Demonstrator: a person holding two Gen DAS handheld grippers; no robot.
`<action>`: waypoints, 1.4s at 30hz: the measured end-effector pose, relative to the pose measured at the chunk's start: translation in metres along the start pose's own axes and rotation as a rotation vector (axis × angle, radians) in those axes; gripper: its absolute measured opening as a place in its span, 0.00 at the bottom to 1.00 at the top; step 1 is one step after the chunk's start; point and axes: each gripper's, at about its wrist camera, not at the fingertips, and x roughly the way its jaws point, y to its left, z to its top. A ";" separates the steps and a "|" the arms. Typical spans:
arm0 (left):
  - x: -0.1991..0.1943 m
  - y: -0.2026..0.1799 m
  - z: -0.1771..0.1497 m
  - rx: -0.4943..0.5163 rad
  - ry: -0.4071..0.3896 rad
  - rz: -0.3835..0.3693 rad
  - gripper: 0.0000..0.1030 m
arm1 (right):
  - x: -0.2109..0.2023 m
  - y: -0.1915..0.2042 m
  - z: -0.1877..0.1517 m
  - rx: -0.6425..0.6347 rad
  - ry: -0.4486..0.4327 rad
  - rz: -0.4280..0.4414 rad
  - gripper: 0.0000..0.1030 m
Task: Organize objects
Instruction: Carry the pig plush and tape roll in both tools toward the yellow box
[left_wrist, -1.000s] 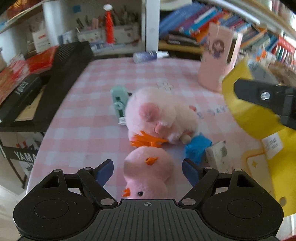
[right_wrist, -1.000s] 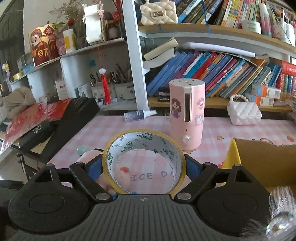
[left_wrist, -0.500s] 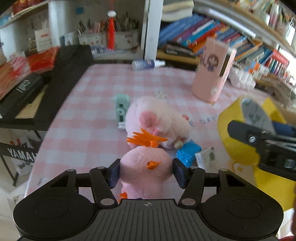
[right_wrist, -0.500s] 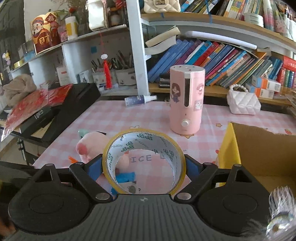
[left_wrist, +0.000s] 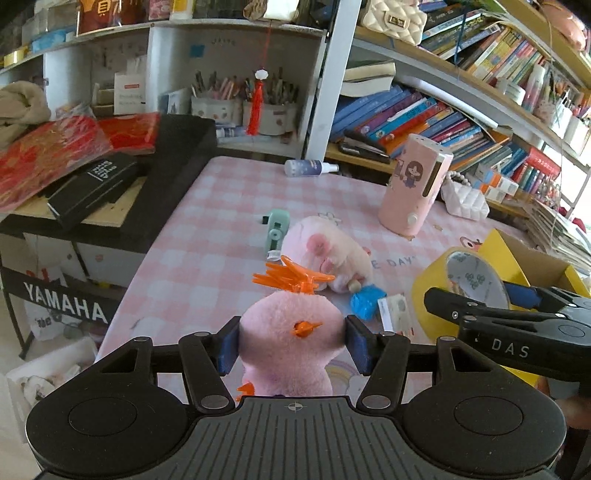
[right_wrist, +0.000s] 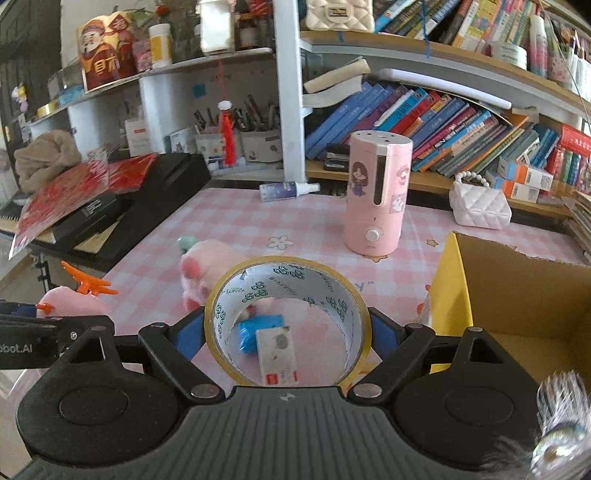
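Pink checked table (left_wrist: 221, 229): work surface across mid-frame, bearing the loose items awaiting sorting. Yellow cardboard box (right_wrist: 517, 295): right of frame, top open, presumably the collection bin. Pink humidifier (right_wrist: 376, 199): upright, upper centre, well apart from the clutter. Pink pig plush (left_wrist: 328, 251): lying on its side at centre, just beside a blue packet (left_wrist: 367, 304) and a small white card (left_wrist: 393, 312). Pink chick plush (left_wrist: 291, 343): lower centre, pinched at both sides by the left gripper (left_wrist: 291, 345), its feet clear of the table, likely for carrying. Yellow tape roll (right_wrist: 288, 317): lower centre, gripped across its width by the right gripper (right_wrist: 288, 332), near the box.
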 end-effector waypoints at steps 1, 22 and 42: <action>-0.003 0.001 -0.002 0.001 -0.003 -0.002 0.56 | -0.002 0.003 -0.001 -0.003 0.003 0.003 0.84; -0.077 0.012 -0.069 0.027 -0.003 -0.067 0.56 | -0.082 0.052 -0.062 0.000 0.052 -0.008 0.84; -0.114 -0.019 -0.108 0.174 0.019 -0.207 0.56 | -0.159 0.048 -0.121 0.141 0.051 -0.138 0.84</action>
